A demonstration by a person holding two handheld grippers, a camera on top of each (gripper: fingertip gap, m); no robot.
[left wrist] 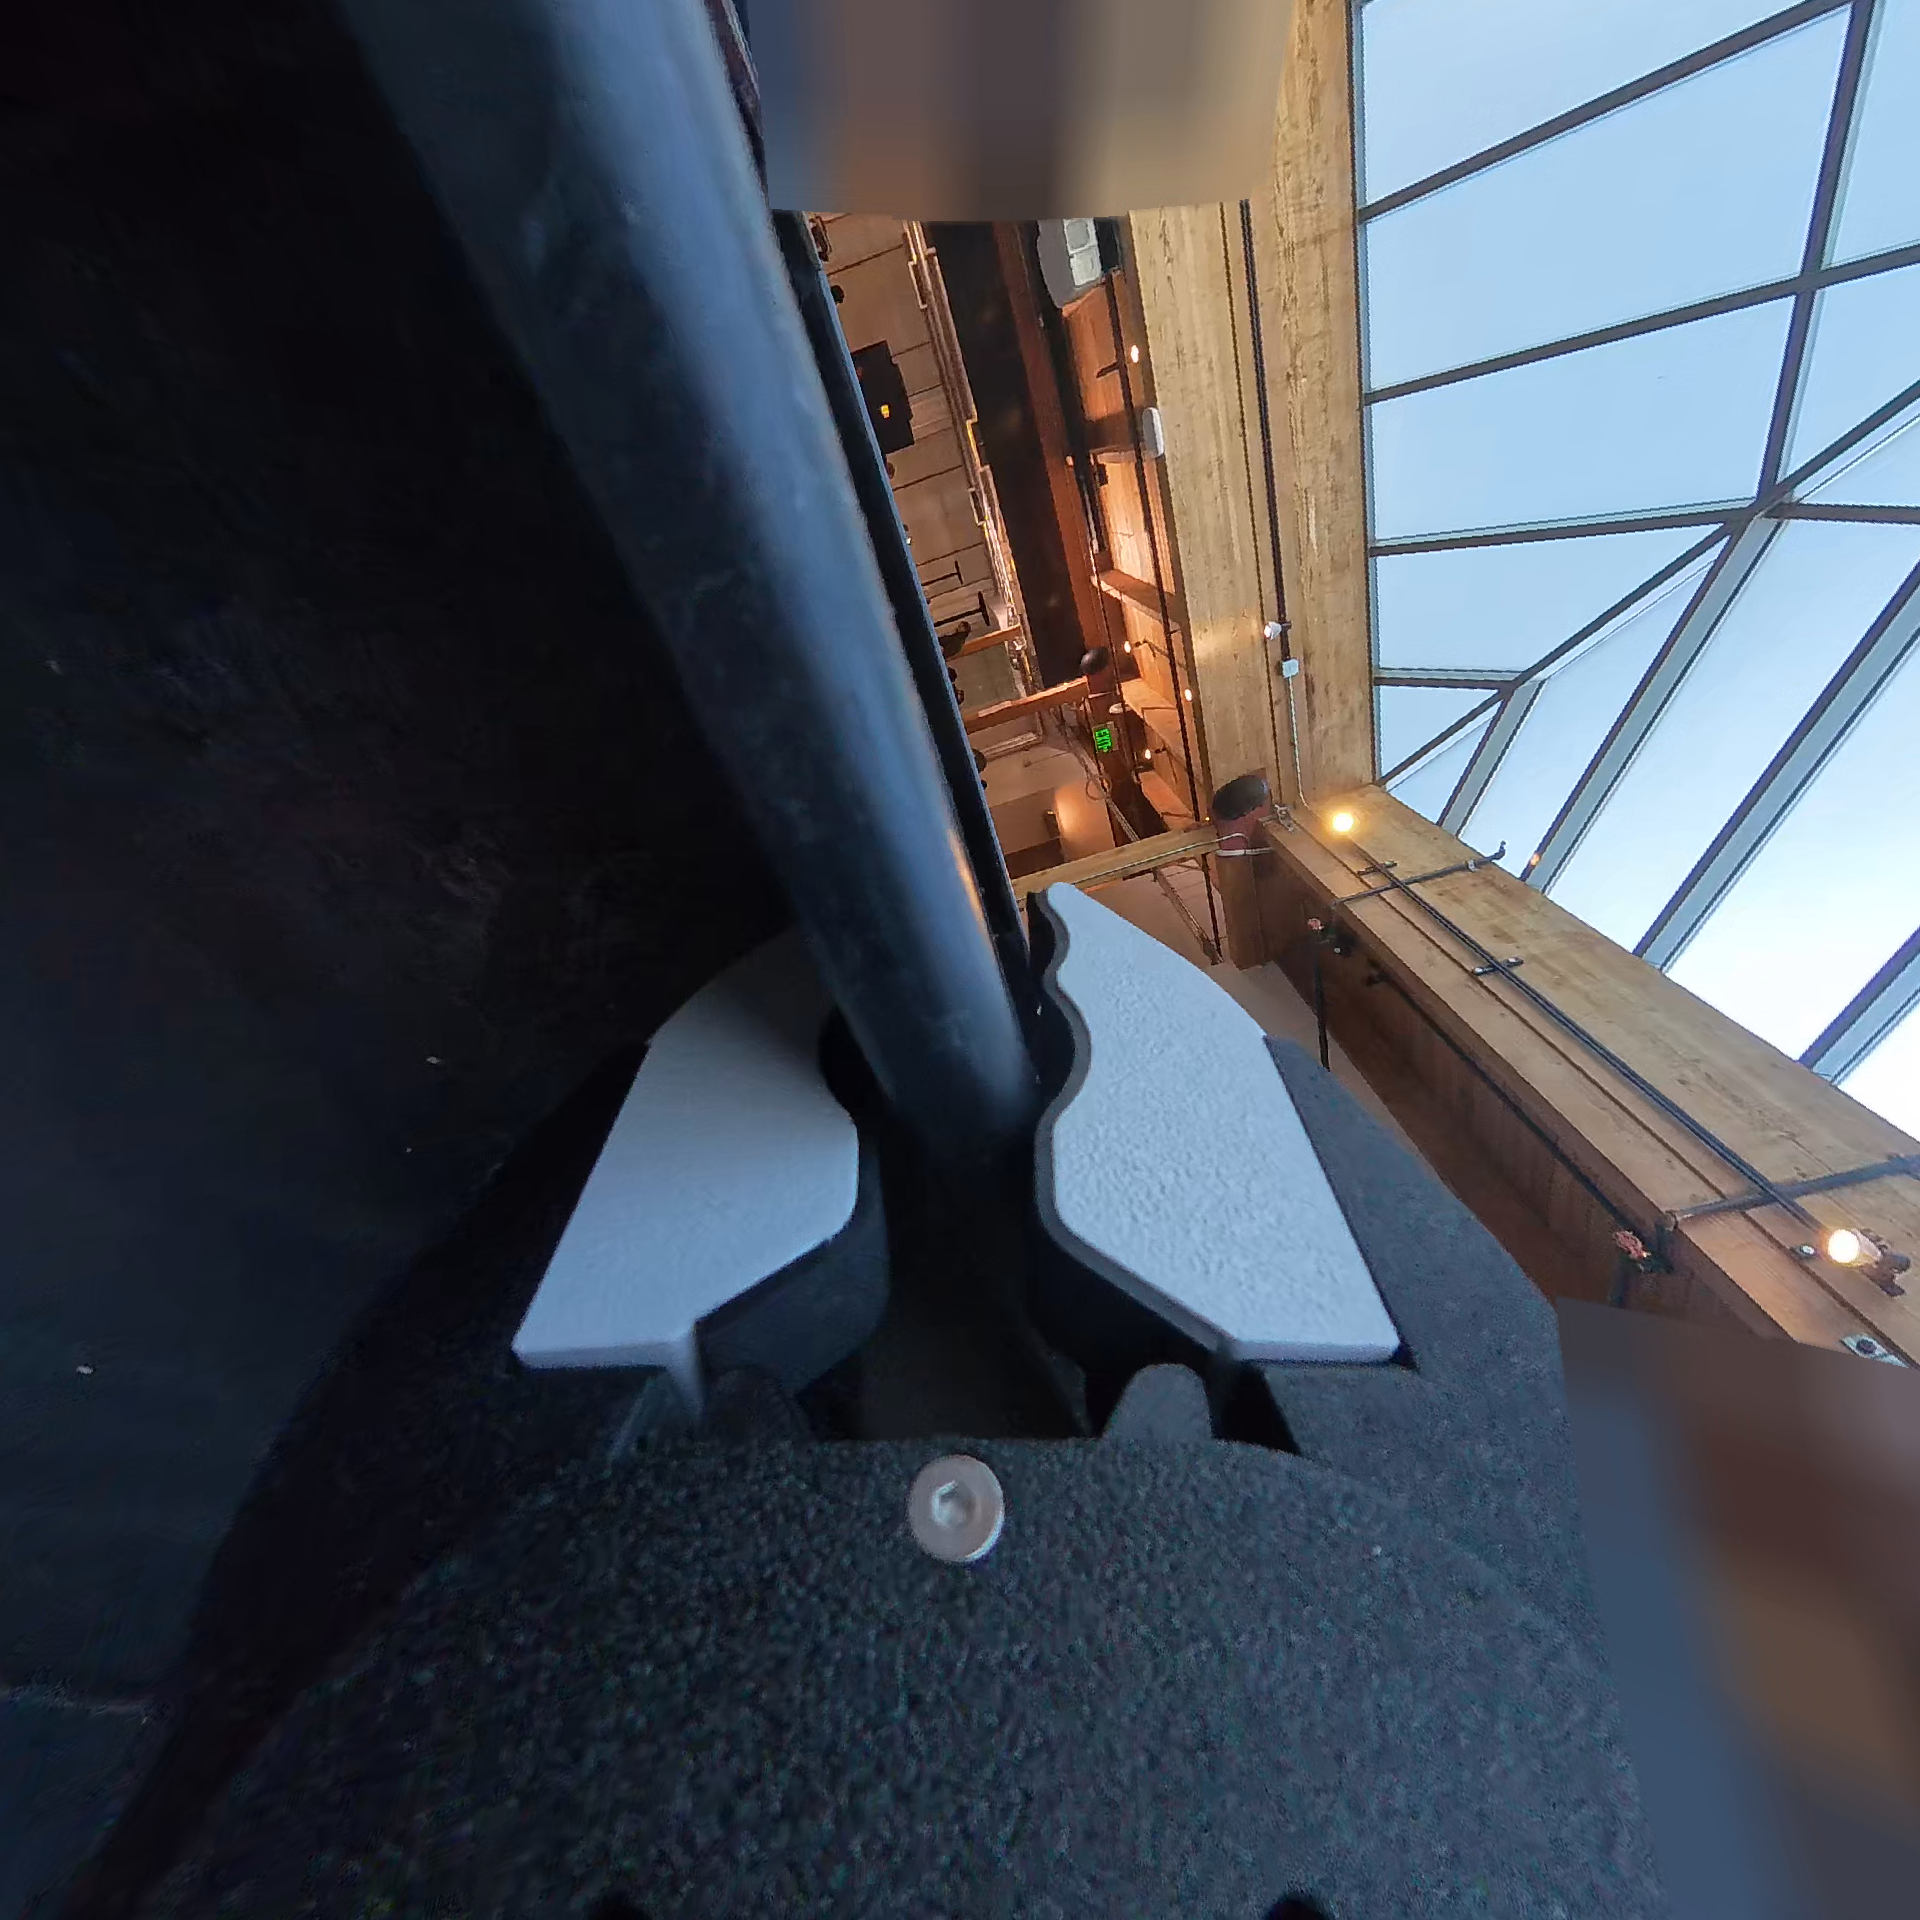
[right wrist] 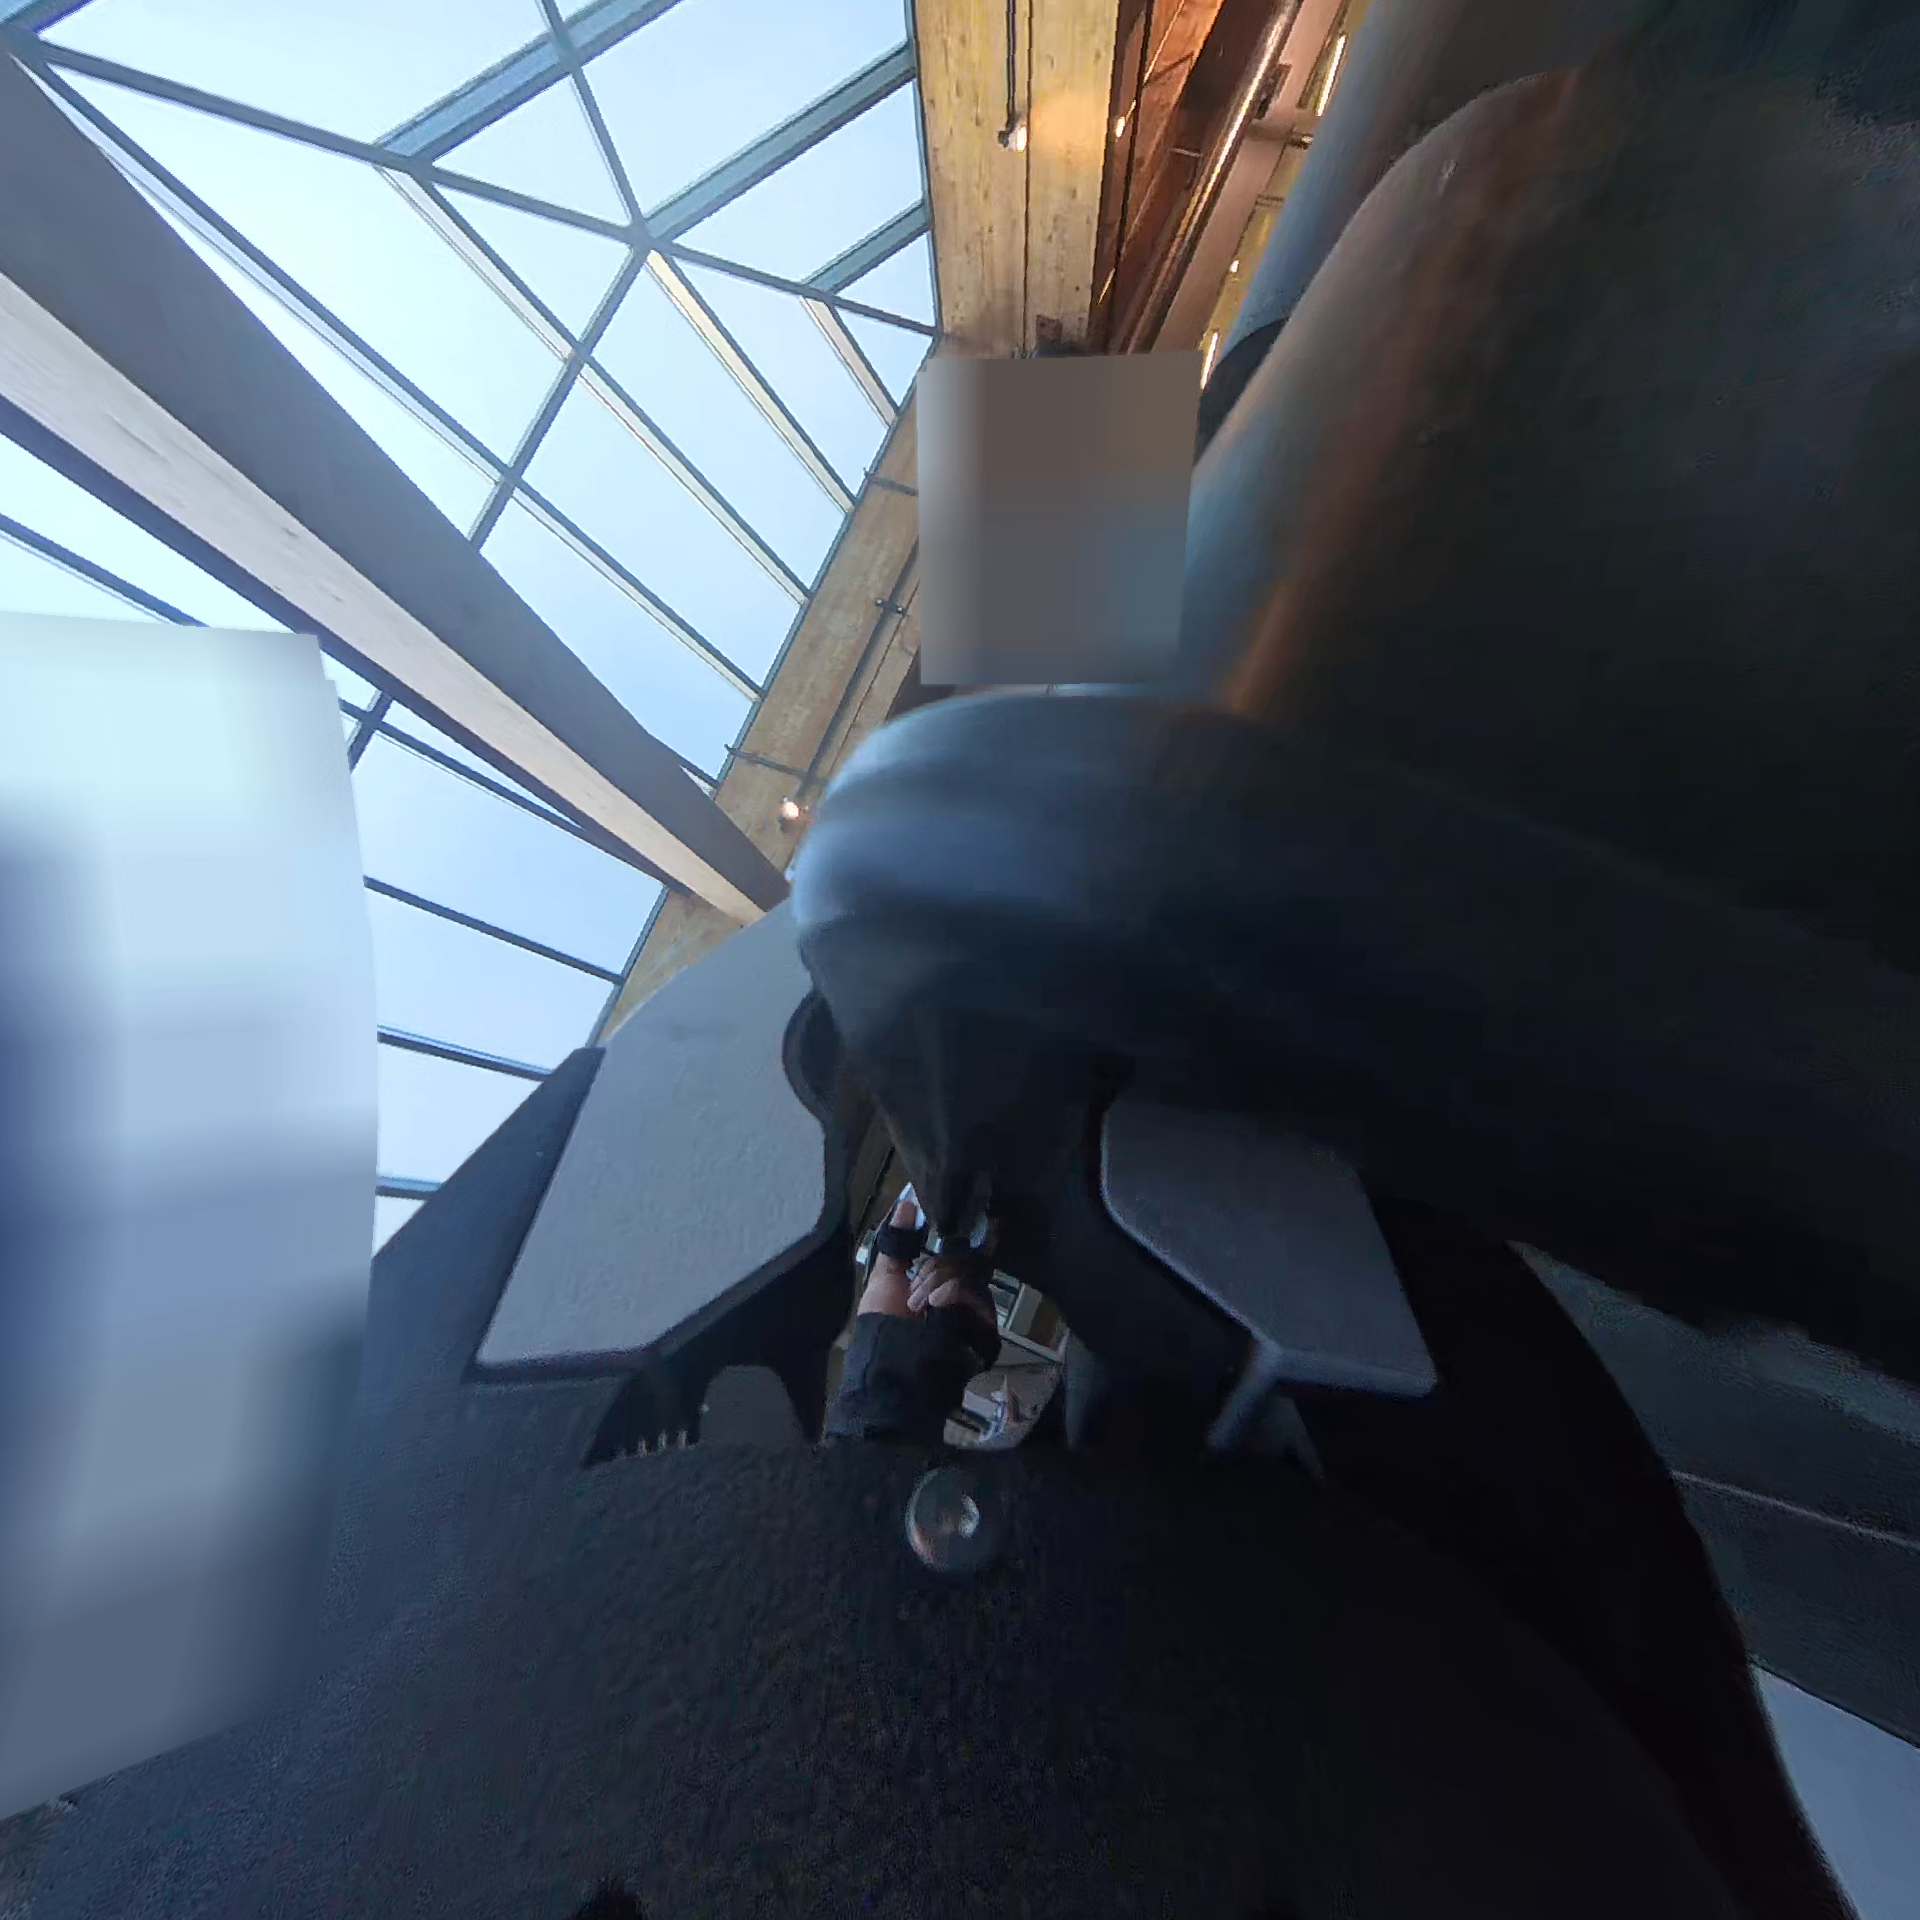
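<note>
In the left wrist view my left gripper (left wrist: 925, 935) points upward. Its white fingers (left wrist: 1174, 1122) are shut on a black round tube (left wrist: 665, 436) that runs up and left between them. A broad dark surface (left wrist: 260, 727) lies beside the tube on the left. In the right wrist view my right gripper (right wrist: 956, 1039) also points upward. Its grey fingers (right wrist: 675, 1164) close around a dark, rounded, blurred bar (right wrist: 1039, 831) that curves to the right into a large dark body (right wrist: 1558, 623). A gloved hand (right wrist: 914, 1320) shows through the gap at the base of the fingers.
Overhead is a glass roof with metal framing (left wrist: 1610, 416) and pale wooden beams (right wrist: 312, 540). A wooden beam with small lamps (left wrist: 1558, 1039) runs to the right. A lit interior with wooden walls (left wrist: 1091, 520) lies beyond the tube. The tips of one gripper are about 55 cm away from the tips of the other.
</note>
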